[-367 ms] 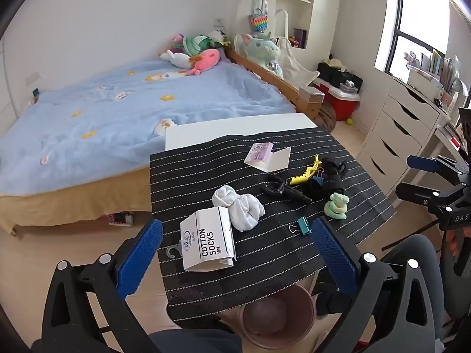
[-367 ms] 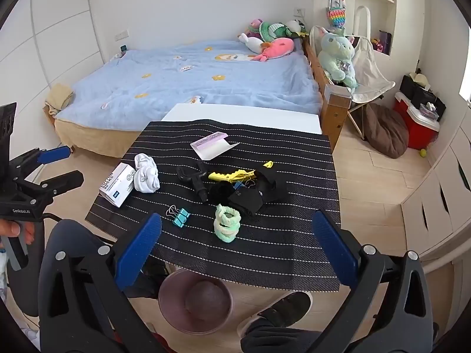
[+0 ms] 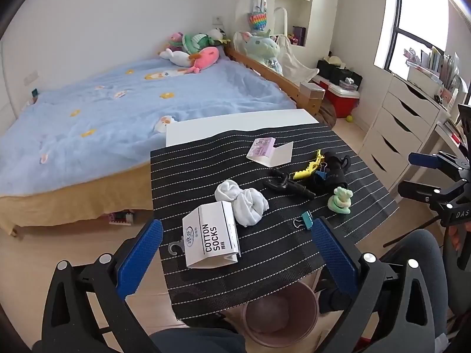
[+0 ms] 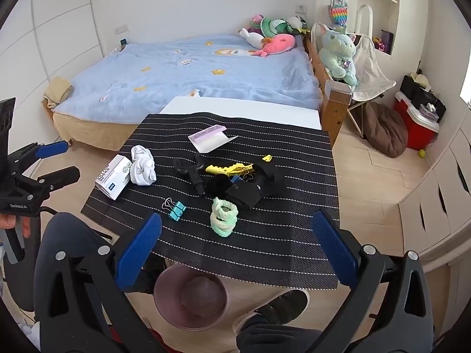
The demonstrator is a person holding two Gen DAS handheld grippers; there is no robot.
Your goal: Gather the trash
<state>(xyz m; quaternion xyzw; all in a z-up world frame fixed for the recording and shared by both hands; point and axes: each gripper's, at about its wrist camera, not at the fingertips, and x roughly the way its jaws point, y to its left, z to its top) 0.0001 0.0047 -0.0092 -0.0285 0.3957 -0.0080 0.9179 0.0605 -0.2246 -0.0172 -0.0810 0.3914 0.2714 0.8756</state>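
The sock box (image 3: pixel 210 236), likely trash, lay at the table's (image 3: pixel 235 120) near-left corner; both the left gripper (image 3: pixel 235 260) and right gripper (image 4: pixel 235 250) hovered wide open, empty. Nothing was collected yet; next, grasp it for the bin (image 4: pixel 164 291) below.

Near the pink bin (image 4: pixel 191 303) the striped mat (image 4: pixel 265 244) lies bare for me; beyond it, the green scrunchies (image 4: pixel 223 216) and teal binder clip (image 4: pixel 177 210) block. Farther from the bin, black clutter (image 4: pixel 244 185) crowds mid-mat.

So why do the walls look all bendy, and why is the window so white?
Left wrist view: the fisheye lens bends straight lines near the edges, so the drawers curve, the corners go black, and the window is washed out by daylight. Right wrist view: the same bending curves the wall panels; the striped mat in the middle stays sharp and evenly lit.
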